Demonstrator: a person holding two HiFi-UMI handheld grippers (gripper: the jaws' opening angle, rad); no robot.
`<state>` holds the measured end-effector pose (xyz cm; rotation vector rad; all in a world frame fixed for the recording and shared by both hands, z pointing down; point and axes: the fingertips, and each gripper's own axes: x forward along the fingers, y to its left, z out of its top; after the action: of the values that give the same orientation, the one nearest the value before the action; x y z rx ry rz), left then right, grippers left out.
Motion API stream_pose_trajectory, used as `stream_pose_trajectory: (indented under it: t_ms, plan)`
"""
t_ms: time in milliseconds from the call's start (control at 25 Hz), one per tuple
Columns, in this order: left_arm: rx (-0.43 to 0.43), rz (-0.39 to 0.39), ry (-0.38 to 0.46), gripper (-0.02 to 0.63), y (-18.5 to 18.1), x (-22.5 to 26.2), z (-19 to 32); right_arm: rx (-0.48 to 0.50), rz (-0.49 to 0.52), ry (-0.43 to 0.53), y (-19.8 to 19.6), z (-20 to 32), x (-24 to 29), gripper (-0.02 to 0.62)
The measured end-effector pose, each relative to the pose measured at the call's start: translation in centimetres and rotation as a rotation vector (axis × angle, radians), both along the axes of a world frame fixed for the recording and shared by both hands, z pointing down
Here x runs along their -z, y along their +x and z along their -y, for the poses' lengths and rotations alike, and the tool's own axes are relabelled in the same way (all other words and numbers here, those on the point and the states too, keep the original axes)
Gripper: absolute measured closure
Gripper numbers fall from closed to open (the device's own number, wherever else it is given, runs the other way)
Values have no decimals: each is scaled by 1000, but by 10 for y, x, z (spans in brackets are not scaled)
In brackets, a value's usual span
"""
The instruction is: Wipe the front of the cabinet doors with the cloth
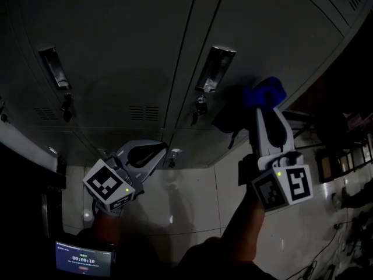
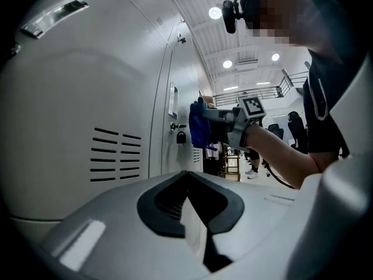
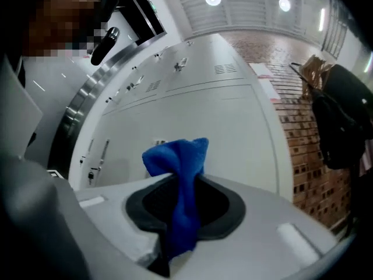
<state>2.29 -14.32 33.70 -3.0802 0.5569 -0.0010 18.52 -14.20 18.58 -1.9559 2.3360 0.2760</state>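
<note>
A blue cloth is bunched against the right-hand grey cabinet door, just right of its recessed handle. My right gripper is shut on it. In the right gripper view, the cloth rises out of the closed jaws toward the door. My left gripper hangs low by the doors' bottom edge, shut and holding nothing. The left gripper view looks along a vented door toward the cloth held by the right gripper.
Padlocks hang under the handles. A small screen showing a timer is at the bottom left. The light tiled floor lies below the cabinets, with furniture at the right edge. A brick wall and a dark bag are seen beyond the lockers.
</note>
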Motion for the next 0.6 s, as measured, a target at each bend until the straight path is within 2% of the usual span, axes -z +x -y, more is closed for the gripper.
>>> stream_pose_trajectory:
  t_ms: [160, 280, 400, 600]
  plan:
    - [10, 2, 7, 600, -5, 1, 0, 158, -82, -18, -65, 3, -6, 520]
    - [21, 5, 4, 600, -10, 0, 2, 171, -121, -43, -85, 12, -19, 520]
    - [27, 6, 6, 600, -12, 0, 1, 143, -129, -53, -83, 23, -29, 520]
    - [32, 11, 7, 600, -17, 1, -1, 94, -73, -58, -54, 34, -42, 520]
